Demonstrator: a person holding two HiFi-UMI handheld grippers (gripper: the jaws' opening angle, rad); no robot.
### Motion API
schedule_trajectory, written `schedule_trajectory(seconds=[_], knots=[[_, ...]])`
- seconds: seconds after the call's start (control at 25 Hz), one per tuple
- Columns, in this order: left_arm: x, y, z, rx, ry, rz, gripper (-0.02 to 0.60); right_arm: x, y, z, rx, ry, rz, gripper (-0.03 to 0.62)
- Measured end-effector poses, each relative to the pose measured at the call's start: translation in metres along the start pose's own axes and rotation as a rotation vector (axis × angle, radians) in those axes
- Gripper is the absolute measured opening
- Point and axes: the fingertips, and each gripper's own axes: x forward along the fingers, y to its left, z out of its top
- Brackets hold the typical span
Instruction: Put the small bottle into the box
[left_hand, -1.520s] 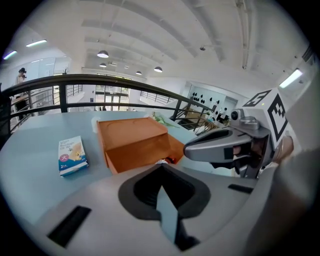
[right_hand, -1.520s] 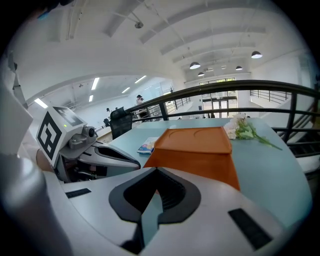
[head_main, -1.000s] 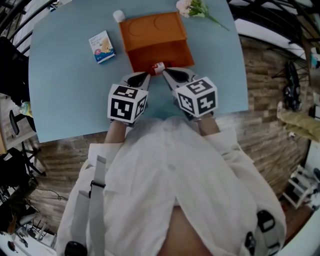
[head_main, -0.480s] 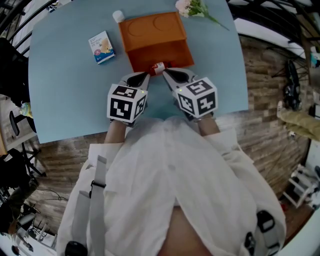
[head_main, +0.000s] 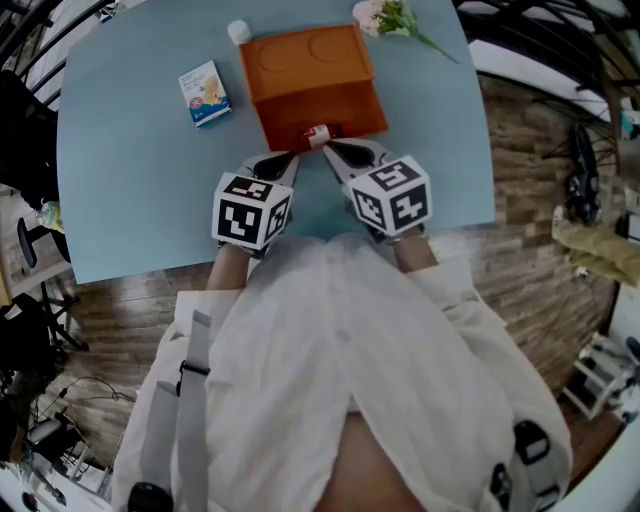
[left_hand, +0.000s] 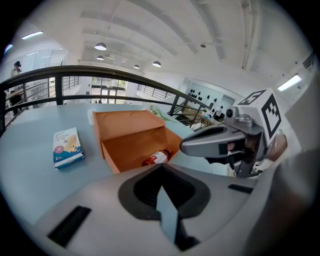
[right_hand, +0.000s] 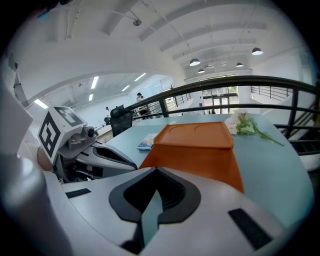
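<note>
The small brown bottle (head_main: 317, 134) with a white label and red cap lies on its side in the open front of the orange box (head_main: 310, 70). In the left gripper view the bottle (left_hand: 156, 158) rests on the floor of the box (left_hand: 131, 150), just inside the opening. My left gripper (head_main: 289, 156) is shut and empty, its tip just short of the bottle on the left. My right gripper (head_main: 326, 147) is also shut and empty, its tip beside the bottle's near end. In the right gripper view the box (right_hand: 200, 150) fills the middle and the bottle is hidden.
A small blue and white carton (head_main: 204, 93) lies left of the box. A white round cap (head_main: 238, 32) stands at the box's far left corner. Flowers (head_main: 388, 15) lie at the far right. The blue table (head_main: 130, 190) ends just behind the grippers.
Hardly anything differs. Both grippers stay shut at the box's open front, and the bottle lies in the same spot.
</note>
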Motion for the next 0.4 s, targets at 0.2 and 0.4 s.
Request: schedule_trajectory(seconds=[0.2,0.4], knots=[[-0.0012,0.0006,-0.002,-0.006,0.004,-0.002,0.005,0.001,-0.0007,-0.0007,0.004,0.006,0.006,0.002],[-0.0008,0.0009,-0.0044,-0.02,0.011,-0.012,0.005,0.0016,0.0008,-0.0018,-0.008,0.018,0.013,0.002]])
